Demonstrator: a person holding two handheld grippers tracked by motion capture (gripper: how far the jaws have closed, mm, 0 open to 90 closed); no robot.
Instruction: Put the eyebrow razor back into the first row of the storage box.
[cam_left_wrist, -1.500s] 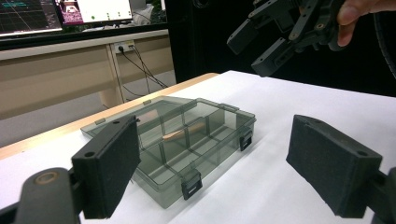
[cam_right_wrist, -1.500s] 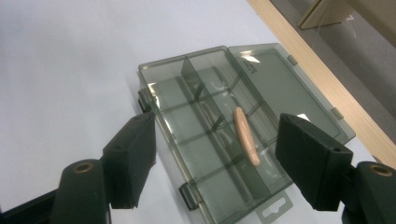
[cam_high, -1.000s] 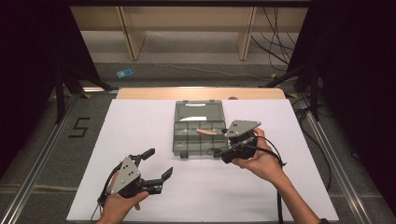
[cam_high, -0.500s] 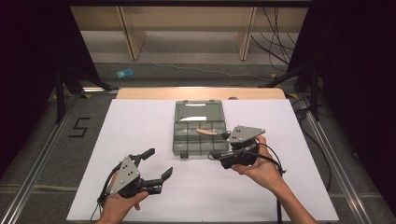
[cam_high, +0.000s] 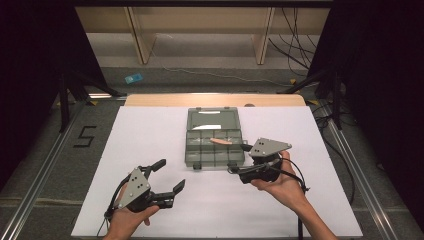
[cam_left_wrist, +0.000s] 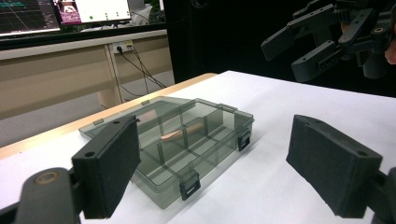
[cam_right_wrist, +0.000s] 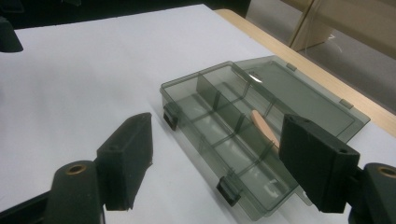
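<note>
A smoky translucent compartment box (cam_high: 200, 150) lies open at mid-table, its lid (cam_high: 212, 120) flat behind it. A tan flat stick (cam_high: 223, 142) rests across the dividers in the box's right half. My right gripper (cam_high: 238, 158) hovers just right of the box's front corner, open, with nothing between the pads. In the right gripper view the open gripper (cam_right_wrist: 222, 161) looks over the box (cam_right_wrist: 187, 100) and stick (cam_right_wrist: 264, 127). My left gripper (cam_high: 171, 173) stands open near the front left, apart from the box. In the left gripper view the box (cam_left_wrist: 219, 140) and stick (cam_left_wrist: 180, 134) lie beyond the open gripper (cam_left_wrist: 219, 163).
A white sheet (cam_high: 150, 135) covers the table, with a wooden edge (cam_high: 150, 100) at the back. Beyond are shelf legs and cables on the floor. Rails run along both sides. A monitor (cam_left_wrist: 88, 9) stands behind the desk in the left gripper view.
My right gripper has drawn a little back from the box, toward the table's near edge. The left gripper, the box and the stick have not moved.
</note>
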